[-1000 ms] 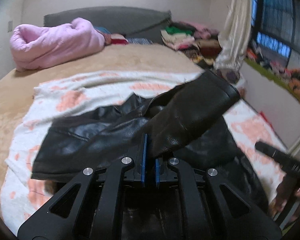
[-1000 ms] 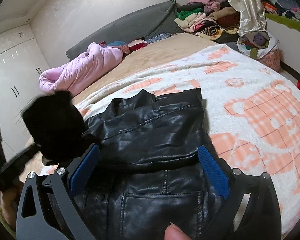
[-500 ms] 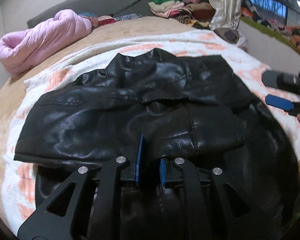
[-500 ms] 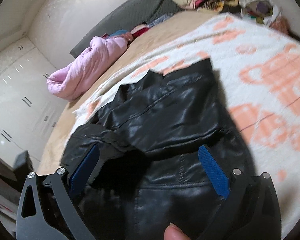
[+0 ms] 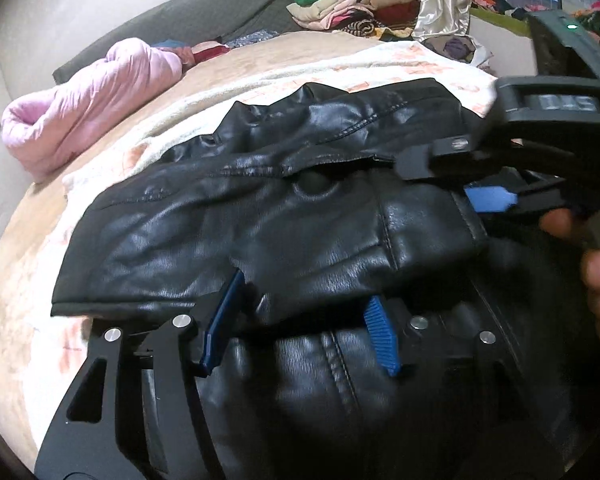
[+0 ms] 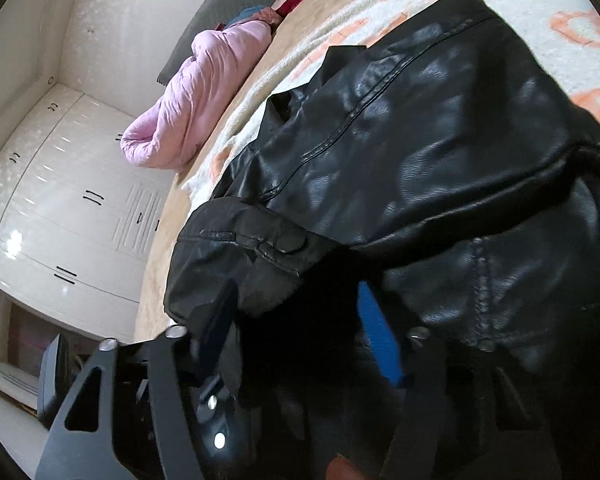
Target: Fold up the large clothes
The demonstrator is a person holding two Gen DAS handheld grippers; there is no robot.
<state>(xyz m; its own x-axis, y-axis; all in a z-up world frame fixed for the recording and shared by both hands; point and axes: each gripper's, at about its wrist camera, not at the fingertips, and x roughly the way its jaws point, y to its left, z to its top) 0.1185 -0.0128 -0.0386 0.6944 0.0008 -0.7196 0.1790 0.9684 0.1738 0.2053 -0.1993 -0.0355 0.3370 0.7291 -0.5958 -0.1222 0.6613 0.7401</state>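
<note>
Sleeve (image 5: 340, 240): laid across black leather jacket (image 6: 440, 128) on bed.
Left tongs (image 5: 300, 320): just opening, sleeve edge between, released.
Right tongs (image 6: 295, 328): just narrowing, half spread, jacket between, grip uncertain.
Remaining: body folds.

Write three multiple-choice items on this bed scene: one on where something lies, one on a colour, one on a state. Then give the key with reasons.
1. Where does the black leather jacket lie?
A. On the white and orange blanket on the bed
B. On the floor
C. On a hanger

2. What colour is the bundled quilt near the headboard?
A. Green
B. Pink
C. Grey

3. How do the pads of the left gripper stand?
A. Pressed flat together
B. Apart, with a fold of the jacket above the gap
C. Clamped on the quilt

Key: 1 A, the blanket shows around the jacket's edges. 2 B, the quilt is plainly pink. 3 B, the blue pads stand well apart; the jaws have just been opening, and the folded sleeve now rests on the jacket.
</note>
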